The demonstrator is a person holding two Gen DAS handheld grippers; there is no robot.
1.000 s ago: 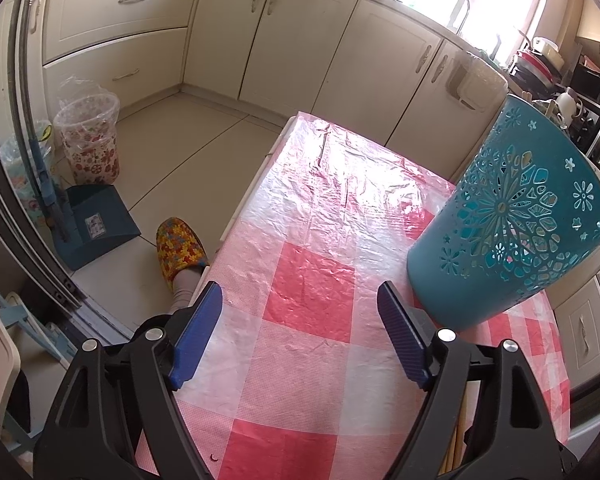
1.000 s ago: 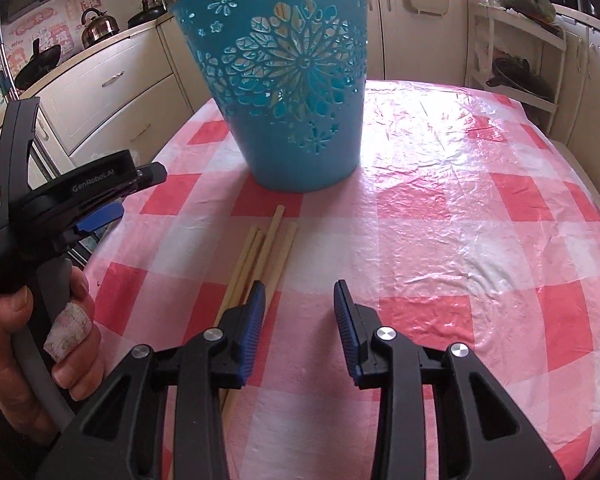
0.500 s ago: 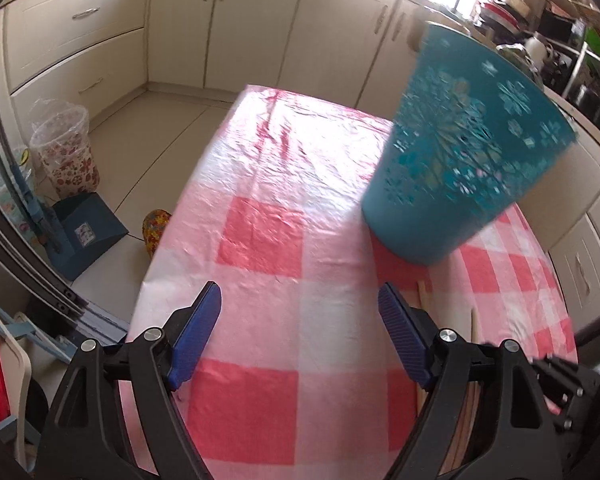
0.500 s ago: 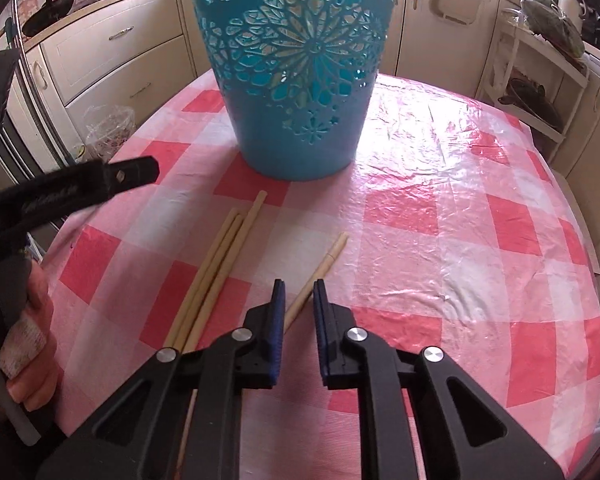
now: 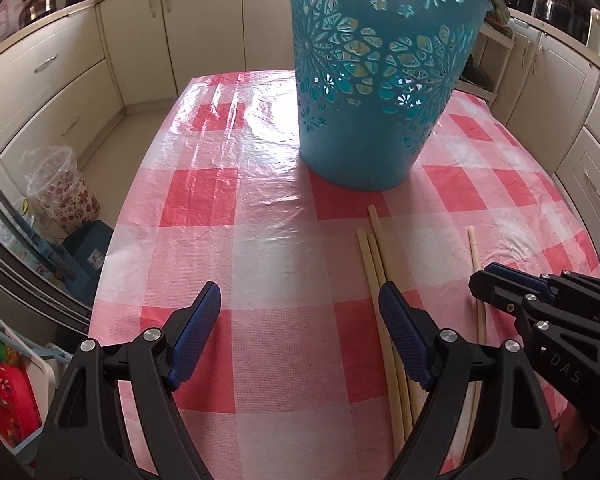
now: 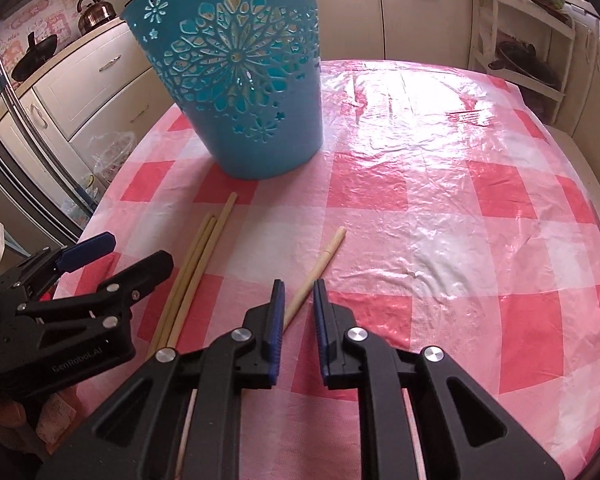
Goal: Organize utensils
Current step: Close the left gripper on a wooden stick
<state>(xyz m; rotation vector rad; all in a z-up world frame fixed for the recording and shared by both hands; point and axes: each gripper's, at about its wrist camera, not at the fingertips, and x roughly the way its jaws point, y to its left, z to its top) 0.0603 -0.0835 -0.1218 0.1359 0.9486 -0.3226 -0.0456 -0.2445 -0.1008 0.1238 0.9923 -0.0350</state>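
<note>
A tall turquoise basket (image 5: 380, 80) (image 6: 252, 100) with cut-out flowers stands upright on the red-checked tablecloth (image 5: 260, 240). In front of it three wooden chopsticks (image 5: 376, 248) (image 6: 204, 256) lie side by side. A fourth chopstick (image 6: 324, 258) (image 5: 474, 248) lies apart to their right. It runs between the narrow jaws of my right gripper (image 6: 299, 292) (image 5: 482, 276), which is shut on it. My left gripper (image 5: 300, 300) (image 6: 140, 248) hovers open over bare cloth, its right finger just above the three chopsticks, with nothing between its pads.
Cream cupboards ring the table. A floral bin (image 5: 66, 196) and a blue dustpan (image 5: 88, 256) sit on the floor to the left. A kettle (image 6: 96, 12) stands on the counter, and a white shelf rack (image 6: 520, 60) stands at the far right.
My right jaws narrowed onto one chopstick and drew it rightward, away from the other three. My left gripper swung from the table's left edge to face the basket and chopsticks, staying open.
</note>
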